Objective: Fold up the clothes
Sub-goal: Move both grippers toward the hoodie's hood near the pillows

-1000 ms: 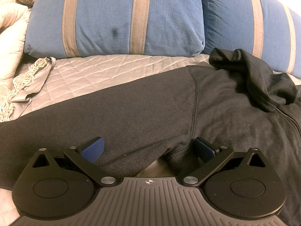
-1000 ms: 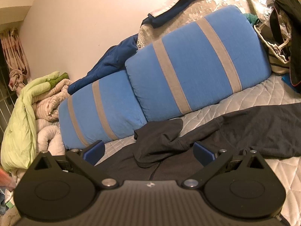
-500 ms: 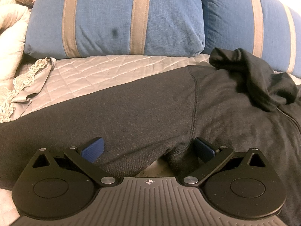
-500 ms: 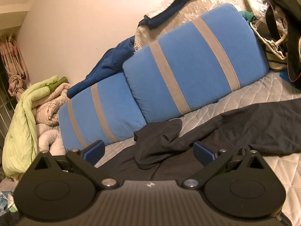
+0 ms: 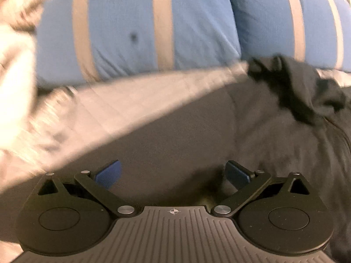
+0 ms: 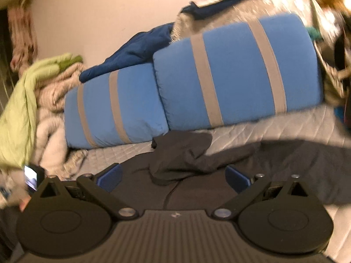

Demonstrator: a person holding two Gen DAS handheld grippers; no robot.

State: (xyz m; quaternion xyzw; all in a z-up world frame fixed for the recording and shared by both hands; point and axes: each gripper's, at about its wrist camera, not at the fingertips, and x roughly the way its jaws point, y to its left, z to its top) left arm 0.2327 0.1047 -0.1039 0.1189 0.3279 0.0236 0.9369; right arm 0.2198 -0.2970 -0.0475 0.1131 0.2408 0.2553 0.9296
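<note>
Both views now motion-blurred, unlike 0.5 s ago. Left gripper [image 5: 172,173] spread wide over dark hoodie [image 5: 175,135], nothing held. Right gripper [image 6: 173,175] likewise wide, hovering. Hoodie flat on quilt [image 6: 274,129], below 2 blue pillows [image 6: 230,76].

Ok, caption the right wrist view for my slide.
Open right tongs hover over a dark zip-up garment spread on a quilted bed before blue striped pillows.

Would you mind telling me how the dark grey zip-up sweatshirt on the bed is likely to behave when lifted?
The dark grey zip-up sweatshirt is probably floppy: its hood lies crumpled. It will likely drape and sag from one grip. The knit looks thick, so probably not slippery.
</note>
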